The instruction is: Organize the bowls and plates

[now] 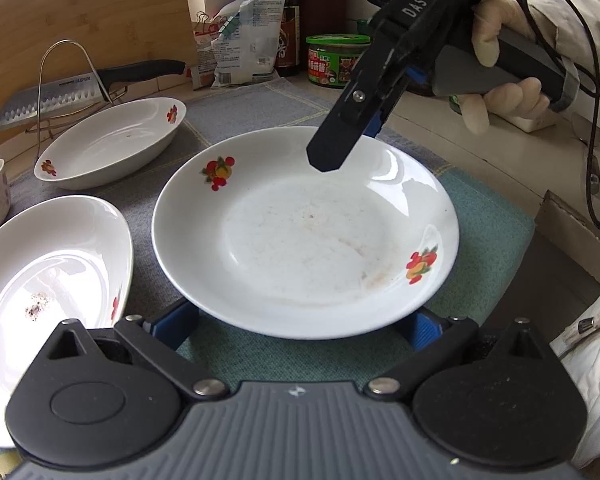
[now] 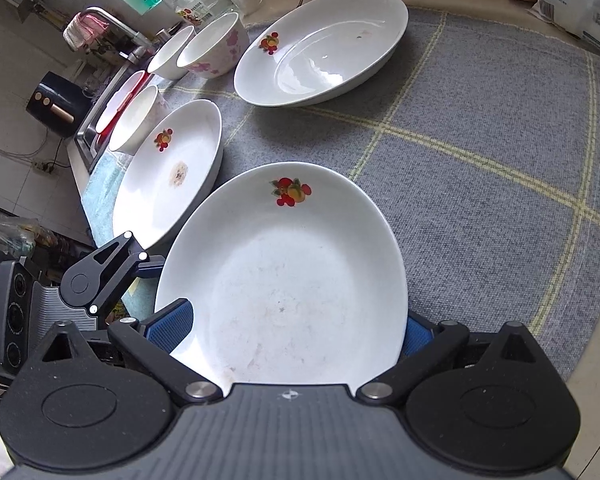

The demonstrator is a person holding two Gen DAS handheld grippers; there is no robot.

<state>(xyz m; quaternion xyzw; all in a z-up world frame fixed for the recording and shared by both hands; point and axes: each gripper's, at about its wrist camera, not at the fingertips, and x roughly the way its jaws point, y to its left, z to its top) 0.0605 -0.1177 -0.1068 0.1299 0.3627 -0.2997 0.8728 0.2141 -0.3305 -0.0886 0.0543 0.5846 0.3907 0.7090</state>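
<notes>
The white plate (image 1: 306,236) at frame centre bears red fruit decals and faint brown smears. Left gripper (image 1: 300,326) fingers spread wide around its near rim. Right gripper (image 2: 296,330) fingers likewise straddle the plate, parted.

A grey checked mat (image 2: 480,128) with pale yellow lines covers the counter. At the far left, a knife (image 1: 80,92) rests on a wire rack (image 1: 66,80) against a wooden board (image 1: 92,12); a green-lidded jar (image 1: 334,60) stands farther right, beside a dark bottle (image 1: 286,20)

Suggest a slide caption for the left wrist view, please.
Right claw hovers over the fruit-patterned plate between the open left claw's fingers.
</notes>
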